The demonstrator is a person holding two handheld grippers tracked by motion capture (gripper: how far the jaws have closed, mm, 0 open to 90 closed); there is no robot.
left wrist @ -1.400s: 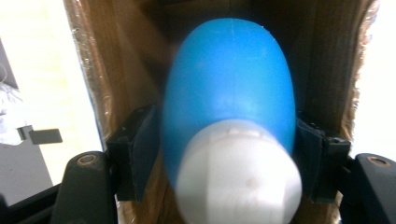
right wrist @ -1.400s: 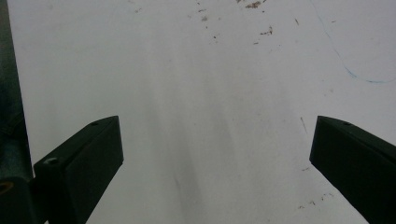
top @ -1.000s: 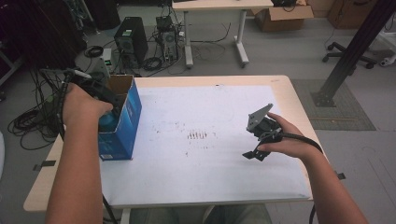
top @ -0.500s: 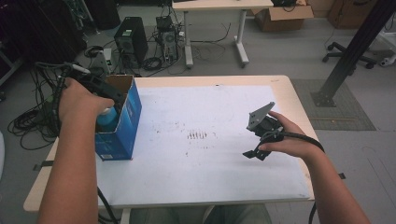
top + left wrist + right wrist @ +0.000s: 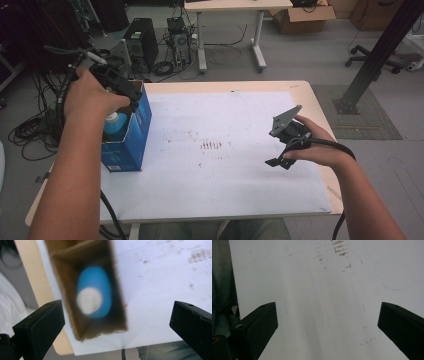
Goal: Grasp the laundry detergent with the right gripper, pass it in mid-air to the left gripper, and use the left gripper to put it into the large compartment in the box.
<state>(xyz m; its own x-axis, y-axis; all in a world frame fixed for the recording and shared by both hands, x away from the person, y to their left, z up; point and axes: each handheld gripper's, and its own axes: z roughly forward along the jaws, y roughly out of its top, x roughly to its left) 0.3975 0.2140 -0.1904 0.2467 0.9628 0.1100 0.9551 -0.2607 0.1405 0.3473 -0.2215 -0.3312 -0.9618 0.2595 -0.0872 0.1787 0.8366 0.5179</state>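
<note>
A blue cardboard box [image 5: 126,140] stands open-topped at the table's left edge. Inside it sits a blue bottle with a white cap [image 5: 114,125], seen from above and blurred in the left gripper view [image 5: 93,298]. My left gripper [image 5: 122,90] hovers over the box's far end, open, with its jaws wide apart on either side of the box [image 5: 85,290] and nothing between them. My right gripper [image 5: 280,147] hangs low over the white sheet at the right, open and empty, pointing down at the sheet [image 5: 324,302].
A white sheet [image 5: 225,165] with small dark marks [image 5: 212,145] covers the wooden table [image 5: 305,90]. Beyond the table lie computer cases [image 5: 142,40], cables, another table's legs and a black post [image 5: 375,55] at the right.
My left gripper has risen and drawn back toward the far end of the box, away from the bottle. The right gripper has stayed still.
</note>
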